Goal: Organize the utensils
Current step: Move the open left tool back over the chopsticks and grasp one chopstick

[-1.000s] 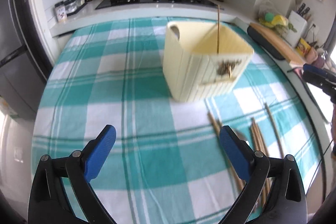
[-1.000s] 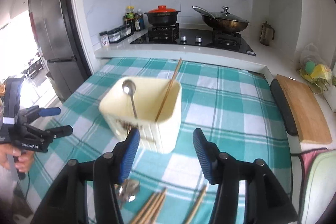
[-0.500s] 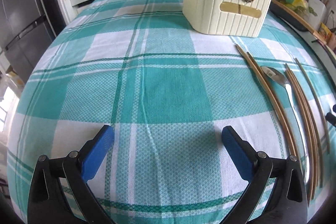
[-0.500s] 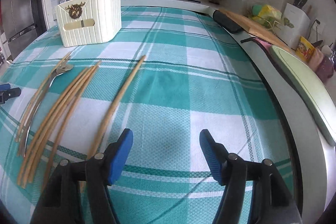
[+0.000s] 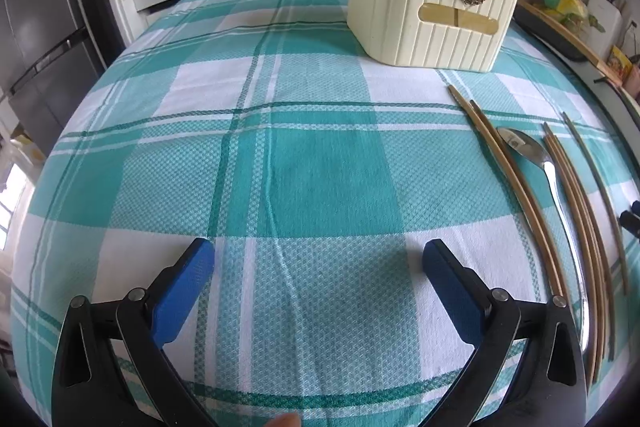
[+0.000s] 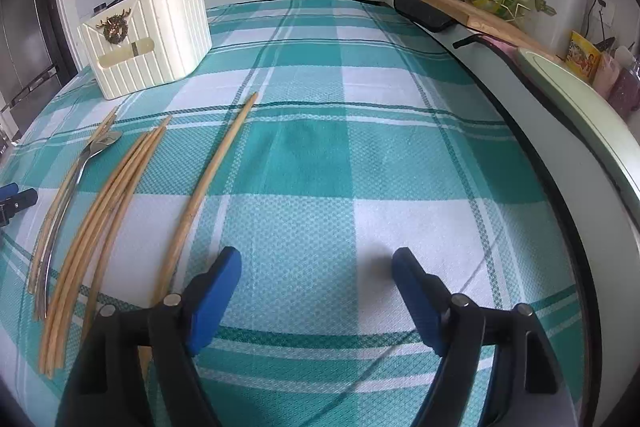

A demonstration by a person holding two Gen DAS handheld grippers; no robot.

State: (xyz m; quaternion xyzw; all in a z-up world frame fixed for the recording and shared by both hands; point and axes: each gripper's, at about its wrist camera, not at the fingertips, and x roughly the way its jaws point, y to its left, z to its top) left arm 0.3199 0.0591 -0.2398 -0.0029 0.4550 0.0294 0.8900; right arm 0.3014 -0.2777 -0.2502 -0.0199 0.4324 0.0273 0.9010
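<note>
Blue-padded left tongs [image 5: 316, 261] sit released low over the teal-checked cloth [image 5: 320, 167] on the counter, nothing between the pads. Right tongs [image 6: 317, 263] have just been opening, gap empty. Just left of the right tongs lies a single chopstick [image 6: 212, 175]; further left, a chopstick bundle [image 6: 108, 211] and a spoon [image 6: 76, 183]. Beyond them, on the far left, stands the cream utensil holder [image 6: 160, 31], one chopstick inside.
</note>
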